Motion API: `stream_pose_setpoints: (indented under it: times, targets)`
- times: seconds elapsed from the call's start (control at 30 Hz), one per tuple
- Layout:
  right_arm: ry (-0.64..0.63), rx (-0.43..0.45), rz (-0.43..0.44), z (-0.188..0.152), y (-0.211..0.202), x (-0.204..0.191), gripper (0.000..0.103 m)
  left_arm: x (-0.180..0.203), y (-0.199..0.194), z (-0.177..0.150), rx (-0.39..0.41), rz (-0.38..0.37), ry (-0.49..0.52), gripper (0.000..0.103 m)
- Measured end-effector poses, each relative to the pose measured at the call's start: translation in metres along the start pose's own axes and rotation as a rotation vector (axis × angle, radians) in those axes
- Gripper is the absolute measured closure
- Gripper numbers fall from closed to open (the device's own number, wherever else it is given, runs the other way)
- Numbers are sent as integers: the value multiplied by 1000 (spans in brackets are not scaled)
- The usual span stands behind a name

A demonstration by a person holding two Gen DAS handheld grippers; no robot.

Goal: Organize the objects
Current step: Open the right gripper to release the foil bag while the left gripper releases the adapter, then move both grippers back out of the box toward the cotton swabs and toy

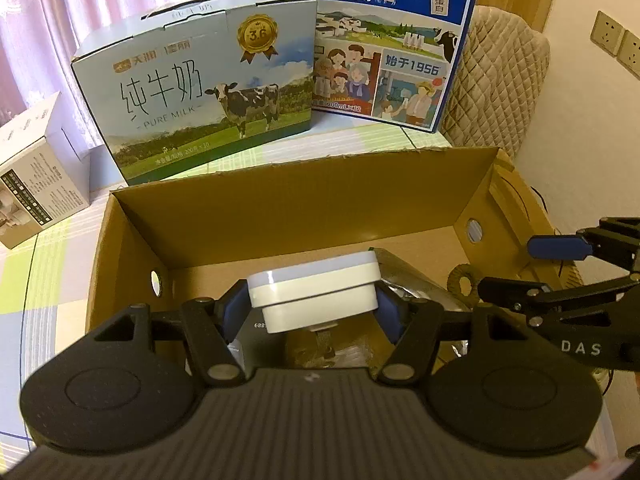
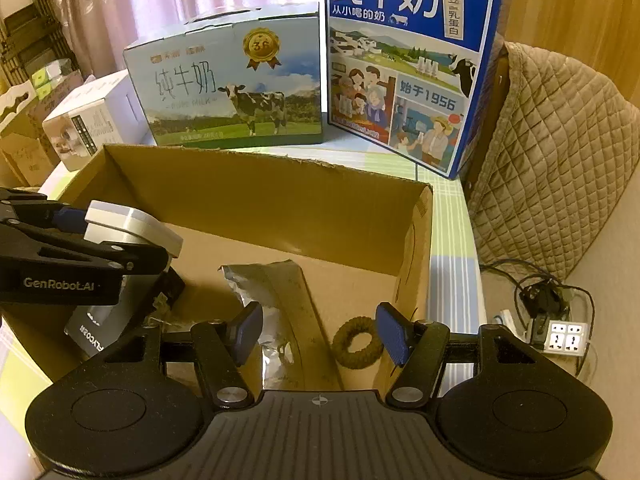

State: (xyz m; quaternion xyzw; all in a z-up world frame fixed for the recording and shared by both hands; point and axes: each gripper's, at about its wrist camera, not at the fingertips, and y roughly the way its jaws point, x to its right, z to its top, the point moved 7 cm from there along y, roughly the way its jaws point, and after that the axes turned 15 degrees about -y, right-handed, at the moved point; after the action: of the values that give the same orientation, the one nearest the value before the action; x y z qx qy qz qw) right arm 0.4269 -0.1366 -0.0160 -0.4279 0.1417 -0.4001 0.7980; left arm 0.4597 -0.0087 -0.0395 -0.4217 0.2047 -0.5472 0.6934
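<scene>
A: Start close in. What is the left claw (image 1: 314, 306) doing?

B: It is clenched on a white square device (image 1: 314, 290), one blue pad on each side, holding it above the open cardboard box (image 1: 280, 208). From the right wrist view the same device (image 2: 128, 228) hangs over the box's left part, clear of the floor.

A: And the right claw (image 2: 320, 332)?

B: Released. Its blue pads stand apart with nothing between them, poised over the box's right part.

A: What lies inside the box?

B: Below the right claw, a crinkled silver foil pouch (image 2: 276, 304) lies flat on the cardboard floor, and just right of it a brown woven ring (image 2: 358, 344) sits near the right wall. Under the left claw there is a dark packet with white lettering (image 2: 90, 332); I cannot read what it is.

A: Beyond the box?

B: The box stands on a table (image 1: 48, 264) with a pastel checked cloth. Behind it a pale blue milk carton with a cow (image 1: 200, 100) stands upright, and just beside it, to the right, a dark blue milk carton (image 1: 392, 40). A small white carton (image 1: 36, 184) sits to the left. Right of the table is a quilted beige chair cover (image 2: 560, 152), with a white power strip (image 2: 566, 338) and cables on the floor below it. Pink curtains (image 1: 80, 12) hang at the back.
</scene>
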Motion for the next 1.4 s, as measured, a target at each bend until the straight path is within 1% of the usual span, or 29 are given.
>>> stream_pose_setpoints:
  times: [0.17,0.33,0.4,0.47,0.57,0.63,0.83,1.0,1.1,1.17,1.4]
  targets:
    - [12,5,5,1,0,1,43,1,10,5,-14,3,-8,42]
    - [18,11,12,1,1,1,43,0,28,10,-32,37,5,43]
    - [18,13,18,2,1,1,43,0,31,11,-31,41,3,39]
    - [20,15,25,2,1,2,42,1,31,11,-32,27,0,30]
    - [25,14,34,2,2,1,40,2,29,10,-34,25,6,27]
    - [26,15,36,3,2,1,38,1,27,9,-37,26,4,23]
    - [30,17,33,3,2,0,33,-11,16,4,-47,29,-32,21]
    - [62,25,33,1,-2,2,29,-22,-1,-1,-36,32,-59,17]
    - [83,29,41,-1,-7,3,28,-27,-13,-4,-34,32,-70,16]
    - [91,38,42,-3,-11,2,27,-29,-20,-6,-32,34,-74,12]
    - [132,86,48,-6,-35,-2,26,-34,-50,-12,-6,26,-96,12]
